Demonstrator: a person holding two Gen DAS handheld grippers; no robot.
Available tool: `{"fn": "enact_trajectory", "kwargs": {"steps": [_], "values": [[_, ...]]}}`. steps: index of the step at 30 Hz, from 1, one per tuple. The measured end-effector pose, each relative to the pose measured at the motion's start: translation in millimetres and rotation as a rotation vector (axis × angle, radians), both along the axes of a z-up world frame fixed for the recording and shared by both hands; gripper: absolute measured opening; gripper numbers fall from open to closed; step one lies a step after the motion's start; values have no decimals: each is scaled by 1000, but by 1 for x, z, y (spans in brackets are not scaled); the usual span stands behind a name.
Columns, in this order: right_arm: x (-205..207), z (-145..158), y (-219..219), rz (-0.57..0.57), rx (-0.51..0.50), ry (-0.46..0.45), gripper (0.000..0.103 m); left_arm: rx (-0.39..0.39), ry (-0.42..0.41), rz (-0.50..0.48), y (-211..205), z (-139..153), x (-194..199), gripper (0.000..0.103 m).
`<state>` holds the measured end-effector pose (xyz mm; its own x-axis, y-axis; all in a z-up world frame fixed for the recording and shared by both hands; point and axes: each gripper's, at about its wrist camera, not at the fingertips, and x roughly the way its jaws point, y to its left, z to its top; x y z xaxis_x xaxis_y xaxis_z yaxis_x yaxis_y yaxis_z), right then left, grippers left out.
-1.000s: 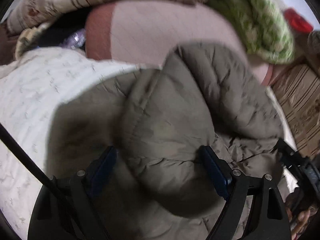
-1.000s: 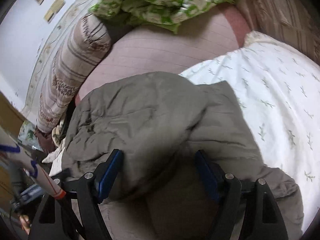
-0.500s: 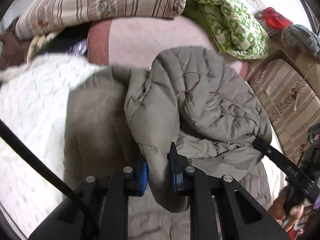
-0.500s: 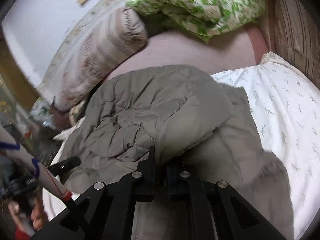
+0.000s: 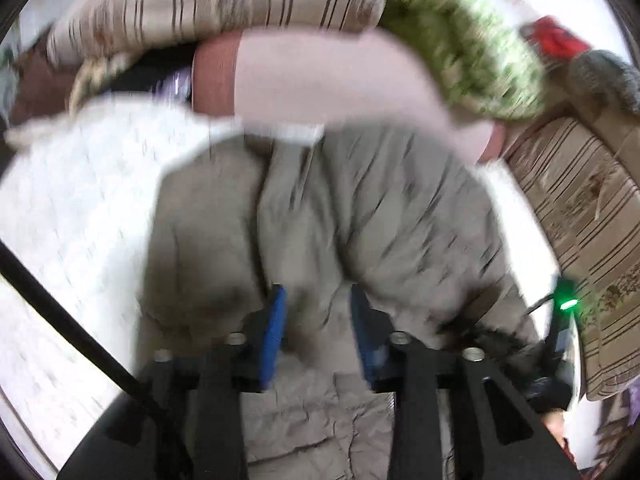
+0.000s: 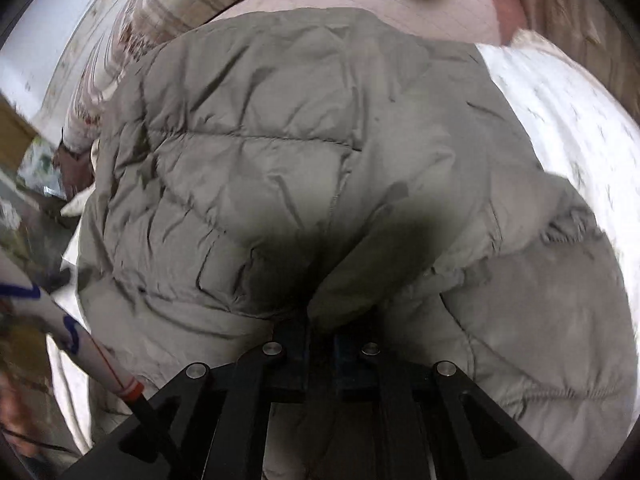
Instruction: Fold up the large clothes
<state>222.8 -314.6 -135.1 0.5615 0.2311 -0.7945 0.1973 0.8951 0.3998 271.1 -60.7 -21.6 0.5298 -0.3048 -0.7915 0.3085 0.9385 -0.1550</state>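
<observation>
Two claws grip one grey puffy jacket (image 6: 304,152) on a bed.

Left claw (image 5: 318,320) is partly open, its blue pads (image 5: 274,336) on both sides of a jacket fold, but the view is blurred and I cannot tell if the pads press the cloth. Right claw (image 6: 322,320) is almost fully closed, with a pinch of jacket between its fingers. Jacket lies bunched directly ahead of both claws and fills most of each view. White sheet (image 5: 80,208) with small sprigs is to the left of the left claw and to the right of the right claw (image 6: 568,120). Beyond the jacket there is a pink blanket (image 5: 320,84), and farther a striped pillow (image 5: 208,0) and a green quilt (image 5: 460,52).
</observation>
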Motion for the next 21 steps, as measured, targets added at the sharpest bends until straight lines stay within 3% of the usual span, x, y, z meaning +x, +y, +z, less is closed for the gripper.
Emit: {"fn": "enact_trajectory", "kwargs": {"steps": [1,2,6,8,11,13,15,18,21], "values": [[1,0,1,2,-2,6,10,2,-36,4,-4,14,4,53],[3,-1,2,3,-3,13,11,7,-58,2,-9,21,9,57],[5,1,6,9,-26,14,12,89,-130,0,-55,29,49,61],[5,1,7,18,-38,13,13,159,-110,15,-77,4,88,61],[3,1,10,40,-55,8,14,294,-9,47,-90,-50,123,61],[0,12,5,72,-28,-10,16,308,53,82,-82,-84,135,61],[-11,31,-5,102,40,-82,19,282,29,67,-72,-99,130,61],[-33,69,-22,94,68,-262,23,324,-58,33,-76,-105,116,61],[-39,86,-29,-48,-79,-356,23,332,-73,41,-79,-106,115,61]]}}
